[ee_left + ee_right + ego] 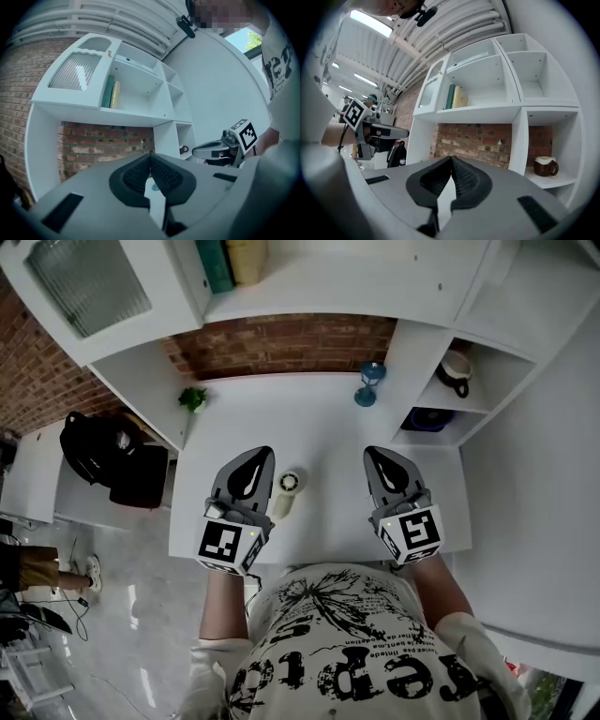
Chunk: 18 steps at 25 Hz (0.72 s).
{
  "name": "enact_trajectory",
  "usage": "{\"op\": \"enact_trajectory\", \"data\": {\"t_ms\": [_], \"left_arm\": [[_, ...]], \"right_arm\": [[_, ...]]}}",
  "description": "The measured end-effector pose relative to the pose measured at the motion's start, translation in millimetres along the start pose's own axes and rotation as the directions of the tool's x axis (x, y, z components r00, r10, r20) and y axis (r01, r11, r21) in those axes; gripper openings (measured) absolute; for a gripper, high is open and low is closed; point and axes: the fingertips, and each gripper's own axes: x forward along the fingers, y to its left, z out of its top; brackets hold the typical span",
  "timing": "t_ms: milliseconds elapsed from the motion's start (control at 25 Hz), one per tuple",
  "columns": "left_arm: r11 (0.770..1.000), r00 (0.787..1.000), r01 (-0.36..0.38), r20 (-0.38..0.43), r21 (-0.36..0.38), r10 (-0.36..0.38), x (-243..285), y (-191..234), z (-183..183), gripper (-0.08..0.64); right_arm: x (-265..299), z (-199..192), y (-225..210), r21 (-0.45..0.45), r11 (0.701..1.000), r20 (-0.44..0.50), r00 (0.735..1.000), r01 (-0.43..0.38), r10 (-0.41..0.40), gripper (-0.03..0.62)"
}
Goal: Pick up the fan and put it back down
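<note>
Head view shows the small white handheld fan (289, 487) lying on the white table (328, 418). Its round head points away from the person and its handle toward them. It sits between the two grippers, just beside the left gripper (265, 453) and apart from the right gripper (369, 453). Each gripper's own view shows its ribbed pads pressed together with nothing between them, and both tools aim level at the white shelving rather than down at the fan. Since neither tool touches the fan, a clean lift would probably suit the nearer left one. That means spreading the jaws, tipping them down and closing across the slim handle, which should give the pads better purchase than the round head. The fan should then go straight up and be let go only once it rests on the table again. A blue hourglass-shaped ornament (367, 385) and a small green plant (193, 397) stand at the table's back edge, well apart from the fan. A brown-and-cream mug (545, 166) sits in a shelf cubby, and a black backpack (94, 442) lies off to the left. Nothing blocks the approach.
</note>
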Motion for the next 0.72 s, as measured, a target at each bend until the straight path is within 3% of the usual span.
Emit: {"op": "enact_trajectory", "data": {"t_ms": [400,720], "left_arm": [[0.999,0.999,-0.028,-0.037,-0.023,0.027,3.0,12.2,-5.4,0.015],[0.999,0.999,-0.008,-0.054,-0.035,0.007,12.5,7.7,-15.3,0.015]], "right_arm": [[8.2,-1.1,-5.3,0.022,1.0,0.005,1.0,0.001,-0.001,0.014],[10.3,-10.5,-9.5,0.018,1.0,-0.003,1.0,0.009,-0.009,0.014]]}}
